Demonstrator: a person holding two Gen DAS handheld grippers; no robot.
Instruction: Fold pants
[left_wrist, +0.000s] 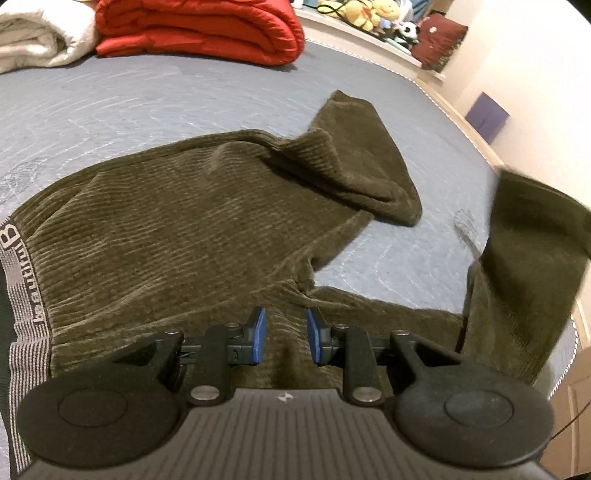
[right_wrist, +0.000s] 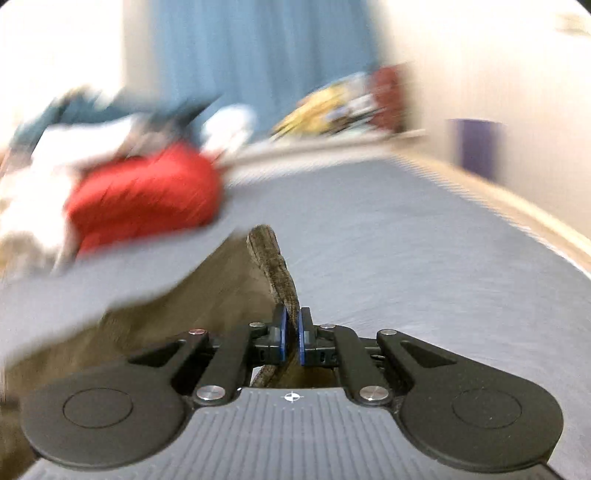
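Note:
Dark olive corduroy pants lie spread on the grey-blue bed cover, their striped grey waistband at the left edge. One leg lies crumpled toward the far right. The other leg is lifted off the bed at the right and looks blurred. My left gripper sits at the crotch area, its blue pads narrowly apart with a bunch of fabric pinched between them. In the right wrist view, my right gripper is shut on the hem edge of a pant leg, which stands up between the pads.
A folded red quilt and a white blanket lie at the far end of the bed. Plush toys and a dark red cushion line a ledge by the wall. The bed's edge runs along the right.

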